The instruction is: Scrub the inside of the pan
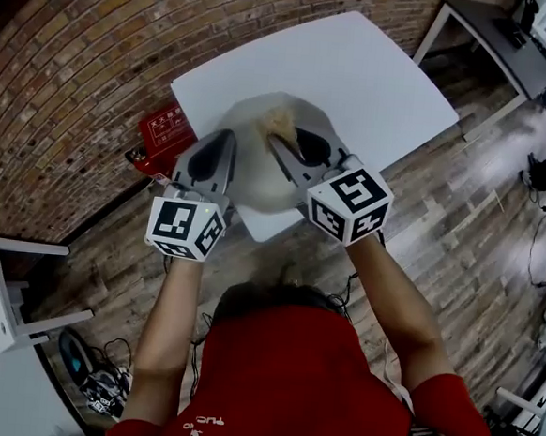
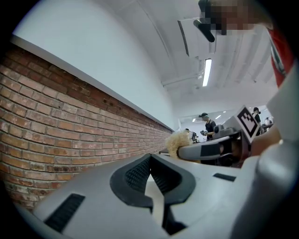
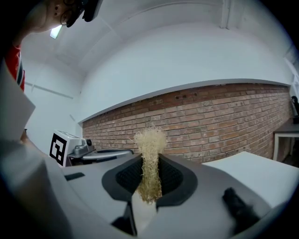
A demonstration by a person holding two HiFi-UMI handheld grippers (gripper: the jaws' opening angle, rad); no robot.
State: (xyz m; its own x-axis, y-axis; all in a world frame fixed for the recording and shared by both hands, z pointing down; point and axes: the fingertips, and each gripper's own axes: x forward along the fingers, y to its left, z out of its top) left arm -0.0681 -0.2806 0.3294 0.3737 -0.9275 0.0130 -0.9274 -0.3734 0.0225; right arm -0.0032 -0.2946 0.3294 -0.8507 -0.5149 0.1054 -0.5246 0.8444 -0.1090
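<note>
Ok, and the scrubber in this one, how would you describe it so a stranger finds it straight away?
Start at the white table beside the brick wall. Over its near end the right tongs are shut on the scrubber, a tuft sticking out past their tips. It is straw-coloured and wiry, the only frizzy thing among smooth grey and white parts.

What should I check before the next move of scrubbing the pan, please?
1. Scrubber gripped in the right hand-held gripper: ok, jaws shut on it.
2. Left hand-held gripper steadying the pan: not ok, jaws together with nothing between them.
3. Pan resting on the white table: ok, near its front edge.
4. Scrubber touching the pan's inside: cannot tell.
</note>
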